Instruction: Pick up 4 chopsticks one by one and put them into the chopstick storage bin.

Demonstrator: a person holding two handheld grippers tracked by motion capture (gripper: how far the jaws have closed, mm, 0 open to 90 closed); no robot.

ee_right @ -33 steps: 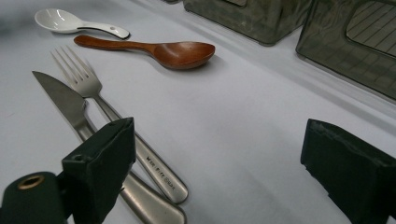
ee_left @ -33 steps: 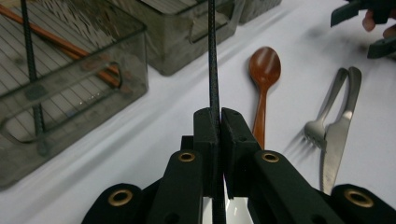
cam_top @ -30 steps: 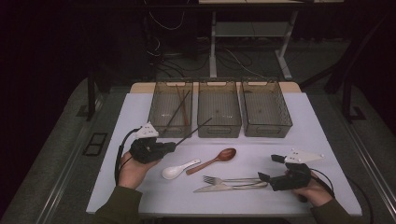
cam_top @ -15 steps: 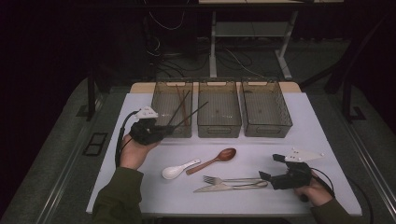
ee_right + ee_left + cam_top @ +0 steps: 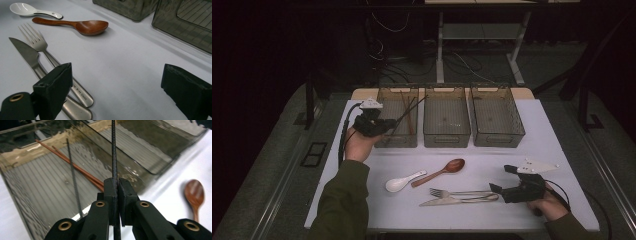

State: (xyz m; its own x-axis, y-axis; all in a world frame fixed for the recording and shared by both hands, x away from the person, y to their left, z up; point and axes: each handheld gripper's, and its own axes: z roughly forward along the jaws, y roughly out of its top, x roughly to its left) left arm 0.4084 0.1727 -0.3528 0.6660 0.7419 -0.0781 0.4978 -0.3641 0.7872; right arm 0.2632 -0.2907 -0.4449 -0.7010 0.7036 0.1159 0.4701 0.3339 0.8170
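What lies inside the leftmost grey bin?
Inside the leftmost grey bin lie two reddish wooden chopsticks and one black chopstick. The left tongs and their clamped black chopstick cover part of its floor.

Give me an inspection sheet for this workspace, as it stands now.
Surface: white table, flat.
Job's things: black chopstick clamped in the left gripper, over the left bin; that bin holds brown chopsticks and another black one.
Clutter: white spoon, wooden spoon, fork, knife; two more bins.
Grippers: right gripper open, by the fork and knife handles.
Cables: one trails from each gripper.
Surroundings: dark floor, desk legs, wires.
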